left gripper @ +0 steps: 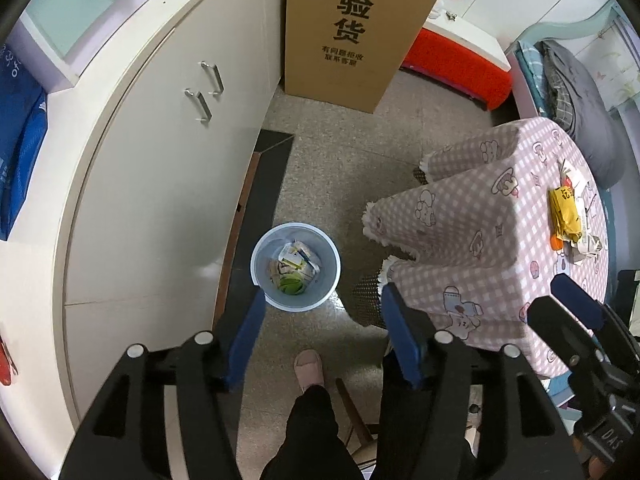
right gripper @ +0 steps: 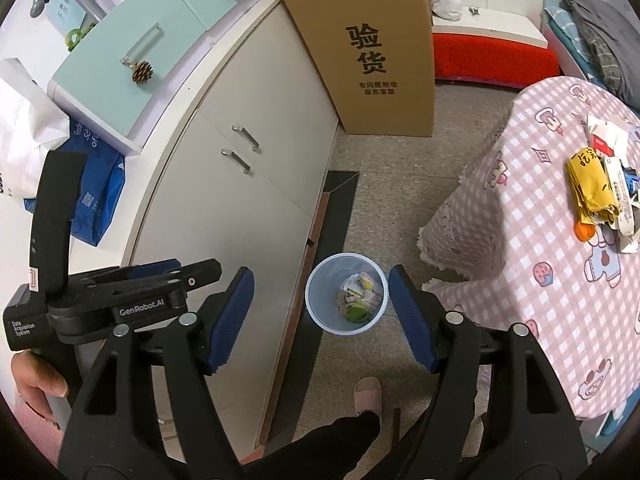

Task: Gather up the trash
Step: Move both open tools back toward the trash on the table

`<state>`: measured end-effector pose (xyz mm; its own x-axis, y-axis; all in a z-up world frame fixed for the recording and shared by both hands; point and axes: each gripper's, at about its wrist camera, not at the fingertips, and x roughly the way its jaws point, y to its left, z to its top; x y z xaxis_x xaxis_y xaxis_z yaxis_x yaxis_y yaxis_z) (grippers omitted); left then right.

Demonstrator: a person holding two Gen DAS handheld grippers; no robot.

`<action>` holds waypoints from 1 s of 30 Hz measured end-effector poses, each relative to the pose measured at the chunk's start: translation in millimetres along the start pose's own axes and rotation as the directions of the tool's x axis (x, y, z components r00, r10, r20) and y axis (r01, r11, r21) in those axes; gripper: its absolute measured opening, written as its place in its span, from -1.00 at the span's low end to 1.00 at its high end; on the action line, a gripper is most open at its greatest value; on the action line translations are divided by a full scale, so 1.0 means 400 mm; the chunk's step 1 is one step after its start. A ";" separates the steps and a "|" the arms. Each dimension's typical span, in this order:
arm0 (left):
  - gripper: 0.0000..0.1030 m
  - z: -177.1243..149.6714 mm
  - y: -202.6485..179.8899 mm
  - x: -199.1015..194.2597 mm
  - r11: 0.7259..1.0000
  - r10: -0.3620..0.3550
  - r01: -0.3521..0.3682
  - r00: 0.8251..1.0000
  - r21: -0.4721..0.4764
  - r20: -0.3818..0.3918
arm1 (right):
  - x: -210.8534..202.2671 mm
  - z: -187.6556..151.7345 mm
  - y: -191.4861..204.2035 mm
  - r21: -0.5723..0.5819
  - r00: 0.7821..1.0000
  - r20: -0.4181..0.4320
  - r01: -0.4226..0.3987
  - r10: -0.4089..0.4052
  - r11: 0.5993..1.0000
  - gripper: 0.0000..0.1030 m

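Observation:
A pale blue trash bin (left gripper: pixel 295 266) stands on the floor beside the white cabinet, with crumpled wrappers and something green inside; it also shows in the right wrist view (right gripper: pixel 346 293). My left gripper (left gripper: pixel 323 300) is open and empty, held high above the bin. My right gripper (right gripper: pixel 321 284) is open and empty, also above the bin, and its tip shows in the left wrist view (left gripper: pixel 576 300). A pile of trash (right gripper: pixel 604 188) with a yellow wrapper, papers and an orange piece lies on the pink checked table; it also shows in the left wrist view (left gripper: pixel 572 212).
A tall cardboard box (right gripper: pixel 376 52) stands against the white cabinet (right gripper: pixel 240 200). The pink checked tablecloth (right gripper: pixel 520 240) hangs close to the bin on the right. A red seat (left gripper: pixel 460 64) is behind. My slippered foot (left gripper: pixel 309 366) is near the bin.

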<state>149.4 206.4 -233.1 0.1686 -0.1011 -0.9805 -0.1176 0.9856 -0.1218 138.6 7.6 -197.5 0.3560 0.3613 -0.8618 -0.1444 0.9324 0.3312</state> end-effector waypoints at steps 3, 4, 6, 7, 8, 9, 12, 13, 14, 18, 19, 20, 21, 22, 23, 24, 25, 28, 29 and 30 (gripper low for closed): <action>0.17 0.000 -0.013 -0.003 1.000 0.000 0.000 1.000 0.006 0.003 | -0.005 0.000 -0.015 0.007 1.000 0.004 0.000 0.000 1.000 0.34; 0.17 -0.001 -0.022 -0.004 1.000 -0.001 0.001 1.000 0.011 0.005 | -0.006 0.000 -0.020 0.010 1.000 0.005 0.000 0.000 1.000 0.34; 0.17 0.000 -0.044 -0.006 1.000 -0.007 0.006 1.000 0.024 0.009 | -0.012 -0.001 -0.039 0.021 1.000 0.009 0.001 -0.001 1.000 0.34; 0.17 0.001 -0.055 -0.006 1.000 -0.007 0.007 1.000 0.030 0.009 | -0.015 -0.001 -0.048 0.027 1.000 0.010 0.002 -0.002 1.000 0.34; 0.17 0.003 -0.067 -0.007 0.999 -0.009 0.008 1.000 0.038 0.010 | -0.021 -0.002 -0.066 0.039 1.000 0.015 0.005 -0.005 0.999 0.34; 0.17 0.005 -0.087 -0.006 0.999 -0.013 0.012 1.000 0.049 0.011 | -0.026 -0.003 -0.081 0.048 1.000 0.019 0.007 -0.008 0.999 0.34; 0.17 0.010 -0.139 -0.004 0.997 -0.016 0.015 1.000 0.080 0.012 | -0.048 -0.003 -0.145 0.089 0.999 0.035 0.019 -0.022 0.996 0.34; 0.17 0.014 -0.170 -0.002 0.995 -0.021 0.019 1.000 0.098 0.014 | -0.054 -0.001 -0.163 0.101 0.999 0.040 0.024 -0.028 0.995 0.34; 0.17 0.015 -0.191 -0.002 0.994 -0.024 0.022 1.000 0.109 0.015 | -0.067 0.000 -0.202 0.126 0.998 0.050 0.034 -0.040 0.991 0.34; 0.17 0.031 -0.325 0.015 0.984 -0.042 0.039 0.999 0.173 0.013 | -0.116 0.002 -0.341 0.211 0.993 0.077 0.071 -0.090 0.975 0.36; 0.17 0.034 -0.354 0.020 0.982 -0.047 0.044 0.999 0.184 0.009 | -0.126 0.002 -0.371 0.228 0.992 0.081 0.079 -0.100 0.970 0.36; 0.17 0.040 -0.398 0.028 0.978 -0.052 0.050 0.999 0.200 0.003 | -0.141 0.002 -0.413 0.251 0.990 0.086 0.090 -0.114 0.964 0.36; 0.17 0.044 -0.427 0.033 0.976 -0.055 0.054 0.998 0.212 0.000 | -0.157 0.002 -0.460 0.274 0.988 0.090 0.100 -0.129 0.956 0.36; 0.17 0.052 -0.482 0.043 0.971 -0.061 0.060 0.998 0.231 -0.005 | -0.172 0.003 -0.507 0.296 0.985 0.092 0.111 -0.144 0.949 0.36; 0.17 0.057 -0.519 0.050 0.968 -0.064 0.065 0.998 0.244 -0.009 | -0.185 0.005 -0.542 0.310 0.984 0.094 0.119 -0.155 0.943 0.36; 0.17 0.063 -0.566 0.060 0.964 -0.069 0.071 0.997 0.257 -0.015 | -0.201 0.008 -0.588 0.328 0.981 0.095 0.129 -0.169 0.936 0.36; 0.17 0.067 -0.600 0.067 0.961 -0.073 0.075 0.997 0.265 -0.018 | -0.212 0.012 -0.620 0.339 0.979 0.095 0.137 -0.179 0.931 0.36; 0.17 0.087 -0.730 0.095 0.951 -0.091 0.098 0.995 0.294 -0.037 | -0.249 0.027 -0.748 0.374 0.973 0.091 0.162 -0.210 0.913 0.36; 0.17 0.090 -0.768 0.103 0.948 -0.095 0.102 0.995 0.301 -0.040 | -0.257 0.033 -0.780 0.380 0.972 0.089 0.169 -0.217 0.909 0.36; 0.17 0.096 -0.804 0.110 0.945 -0.099 0.107 0.994 0.308 -0.044 | -0.264 0.038 -0.809 0.386 0.971 0.086 0.174 -0.223 0.906 0.36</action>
<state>232.3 -109.9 -231.2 0.1366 -0.2035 -0.9695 0.2086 0.9626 -0.1727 161.8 -332.4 -207.8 0.4572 0.1437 -0.8777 0.2876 0.9100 0.2988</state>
